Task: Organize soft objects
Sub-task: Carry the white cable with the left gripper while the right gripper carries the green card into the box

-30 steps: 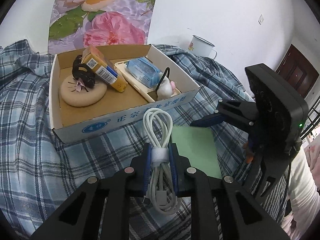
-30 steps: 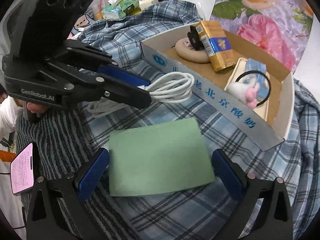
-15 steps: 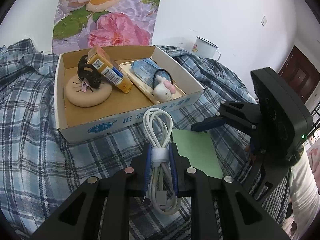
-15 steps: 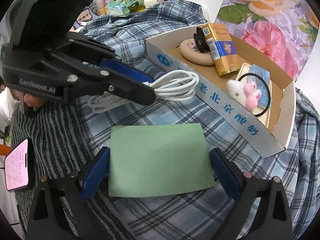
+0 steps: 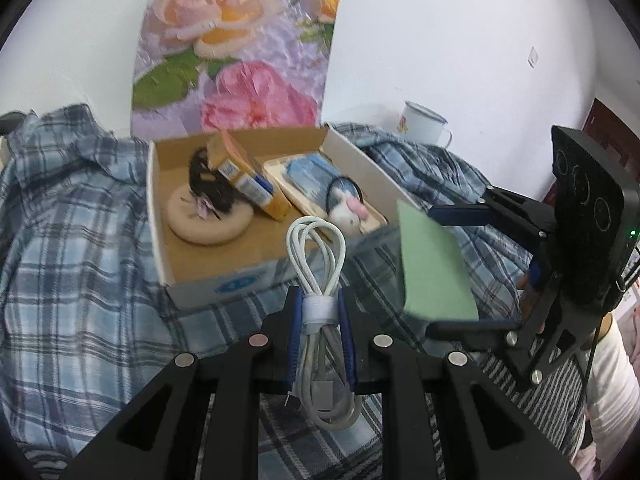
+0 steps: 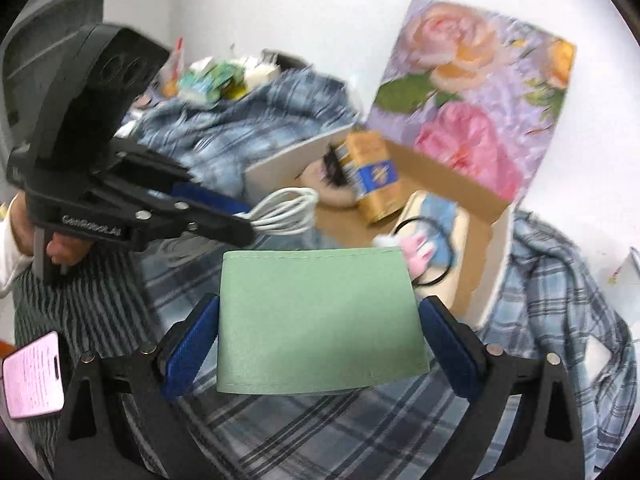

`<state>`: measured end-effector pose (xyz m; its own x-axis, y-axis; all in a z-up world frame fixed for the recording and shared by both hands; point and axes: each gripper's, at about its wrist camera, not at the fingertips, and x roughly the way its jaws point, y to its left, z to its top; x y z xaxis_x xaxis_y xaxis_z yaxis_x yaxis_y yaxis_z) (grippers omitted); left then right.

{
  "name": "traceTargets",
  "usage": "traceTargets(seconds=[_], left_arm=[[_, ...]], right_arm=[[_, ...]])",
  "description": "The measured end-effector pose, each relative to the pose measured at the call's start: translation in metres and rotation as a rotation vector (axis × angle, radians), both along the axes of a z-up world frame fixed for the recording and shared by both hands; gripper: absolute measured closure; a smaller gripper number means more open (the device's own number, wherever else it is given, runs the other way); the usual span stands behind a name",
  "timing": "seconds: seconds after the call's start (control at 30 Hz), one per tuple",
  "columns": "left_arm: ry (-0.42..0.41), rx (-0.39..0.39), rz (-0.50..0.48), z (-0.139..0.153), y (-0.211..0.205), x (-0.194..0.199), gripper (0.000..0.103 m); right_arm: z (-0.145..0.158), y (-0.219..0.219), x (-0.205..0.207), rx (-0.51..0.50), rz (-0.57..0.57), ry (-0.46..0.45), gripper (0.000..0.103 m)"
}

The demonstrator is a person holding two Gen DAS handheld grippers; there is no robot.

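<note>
Raised off plaid cloth point(image 6: 360, 432) since earlier frames: green pad point(image 6: 320, 320), now airborne just before cardboard box point(image 5: 160, 216), tilted. Right gripper point(image 6: 320, 344): jaws wide, pads pressed on pad's two side edges. Left gripper point(image 5: 320, 336): nearly shut, pinching white cable bundle point(image 5: 320, 292) at its strap, loop end over box's front wall. Inside box: round cushion point(image 5: 208, 224), yellow carton point(image 5: 248, 184), plush toy point(image 5: 348, 212). Behind box: floral panel point(image 5: 236, 52).

One cable point(image 5: 318, 280) — one box point(image 5: 224, 286).
</note>
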<state>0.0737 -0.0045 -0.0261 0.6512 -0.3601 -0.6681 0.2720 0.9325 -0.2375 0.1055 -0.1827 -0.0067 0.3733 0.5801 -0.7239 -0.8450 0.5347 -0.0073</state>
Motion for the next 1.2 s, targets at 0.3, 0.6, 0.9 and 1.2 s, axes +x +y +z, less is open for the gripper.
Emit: traceTargets(seconds=[0.3, 0.6, 0.9, 1.2], left_arm=[[-0.088, 0.006, 0.051, 0.023, 0.012, -0.004, 0.084], [-0.172, 0.043, 0.081, 0.051, 0.011, -0.005, 0.084], [-0.245, 0.046, 0.129, 0.081, 0.019, 0.019, 0.084], [-0.236, 0.065, 0.196, 0.086, 0.029, 0.059, 0.084]], right_arm=[[0.036, -0.005, -0.001, 0.108, -0.129, -0.159, 0.006], [0.07, -0.007, 0.007, 0.226, -0.256, -0.22, 0.006], [0.09, -0.002, 0.025, 0.335, -0.306, -0.202, 0.006], [0.092, 0.016, 0.046, 0.357, -0.311, -0.205, 0.006]])
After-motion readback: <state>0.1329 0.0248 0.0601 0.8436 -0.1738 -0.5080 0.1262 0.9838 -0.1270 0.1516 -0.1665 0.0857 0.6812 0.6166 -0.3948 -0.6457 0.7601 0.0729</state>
